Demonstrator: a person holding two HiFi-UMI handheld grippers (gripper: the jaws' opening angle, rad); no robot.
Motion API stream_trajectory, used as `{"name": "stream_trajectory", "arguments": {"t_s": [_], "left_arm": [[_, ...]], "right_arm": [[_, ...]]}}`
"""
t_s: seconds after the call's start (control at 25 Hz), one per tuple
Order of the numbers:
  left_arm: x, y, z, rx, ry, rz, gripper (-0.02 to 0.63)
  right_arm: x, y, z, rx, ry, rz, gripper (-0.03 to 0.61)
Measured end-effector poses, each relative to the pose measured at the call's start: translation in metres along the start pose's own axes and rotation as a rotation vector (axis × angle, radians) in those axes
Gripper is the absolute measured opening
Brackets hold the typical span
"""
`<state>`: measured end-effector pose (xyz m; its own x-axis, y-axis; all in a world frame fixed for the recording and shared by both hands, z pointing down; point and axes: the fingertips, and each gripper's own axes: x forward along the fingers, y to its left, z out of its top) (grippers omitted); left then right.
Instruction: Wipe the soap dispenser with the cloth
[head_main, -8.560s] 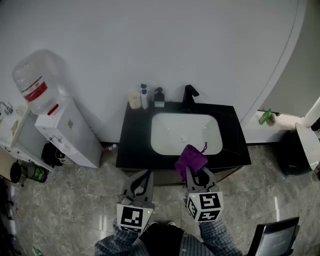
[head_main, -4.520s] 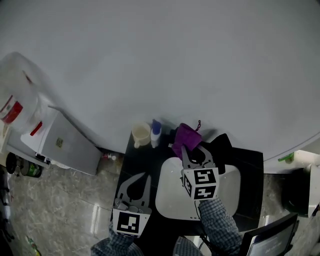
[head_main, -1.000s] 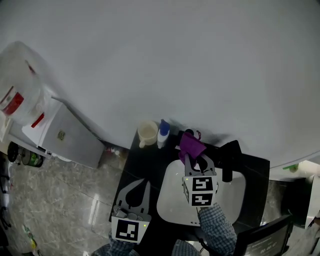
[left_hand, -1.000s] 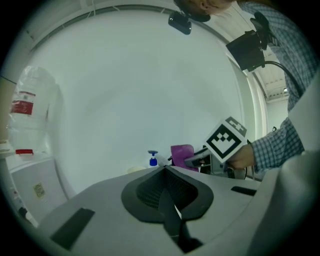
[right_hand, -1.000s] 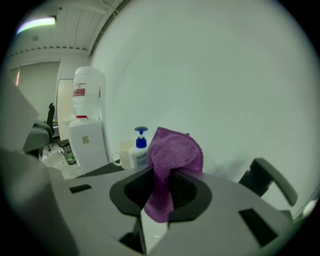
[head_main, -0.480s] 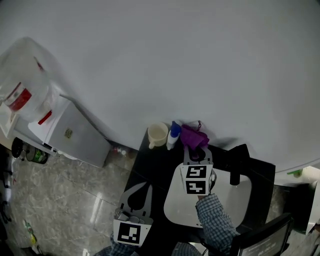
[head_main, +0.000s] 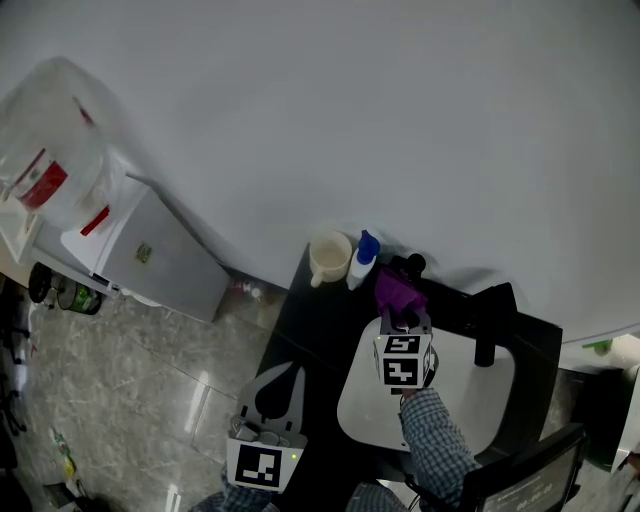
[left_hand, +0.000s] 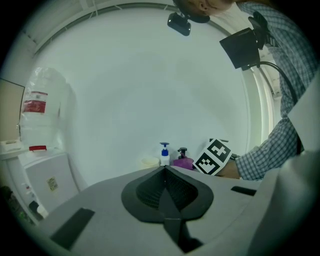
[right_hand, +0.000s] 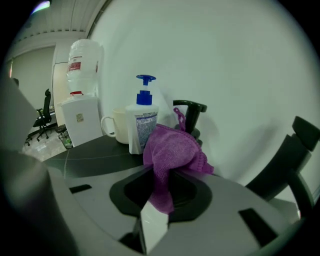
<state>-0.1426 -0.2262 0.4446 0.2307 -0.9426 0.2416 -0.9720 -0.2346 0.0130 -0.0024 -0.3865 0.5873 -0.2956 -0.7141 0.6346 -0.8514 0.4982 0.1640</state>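
Note:
The black soap dispenser (head_main: 411, 266) stands at the back of the black counter; only its pump head shows above the purple cloth (head_main: 397, 291). My right gripper (head_main: 400, 318) is shut on the cloth and presses it against the dispenser's front. In the right gripper view the cloth (right_hand: 172, 152) bulges from the right gripper (right_hand: 160, 172), with the dispenser's pump (right_hand: 190, 112) just behind it. My left gripper (head_main: 285, 375) hangs shut and empty at the counter's front left. In the left gripper view the left gripper (left_hand: 164, 172) points at the far-off dispenser (left_hand: 182, 152).
A white bottle with a blue pump (head_main: 365, 258) and a cream mug (head_main: 329, 258) stand left of the dispenser. A black faucet (head_main: 492, 320) rises right of it, over the white sink (head_main: 460, 400). A water cooler (head_main: 110, 240) stands on the floor at left.
My right gripper has drawn the cloth down from the dispenser's top, so the pump head now shows. The left gripper has stayed low at the counter's front.

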Motion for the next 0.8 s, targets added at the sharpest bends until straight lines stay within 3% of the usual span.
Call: {"name": "stream_trajectory", "arguments": {"t_s": [0.4, 0.8], "left_arm": [[0.010, -0.019, 0.007, 0.022, -0.016, -0.047, 0.002], [0.016, -0.037, 0.017, 0.036, -0.031, -0.089, 0.002]], "right_arm": [[-0.016, -0.042, -0.027, 0.079, 0.027, -0.077, 0.078], [-0.050, -0.073, -0.023, 0.157, -0.013, -0.128, 0.078]]}}
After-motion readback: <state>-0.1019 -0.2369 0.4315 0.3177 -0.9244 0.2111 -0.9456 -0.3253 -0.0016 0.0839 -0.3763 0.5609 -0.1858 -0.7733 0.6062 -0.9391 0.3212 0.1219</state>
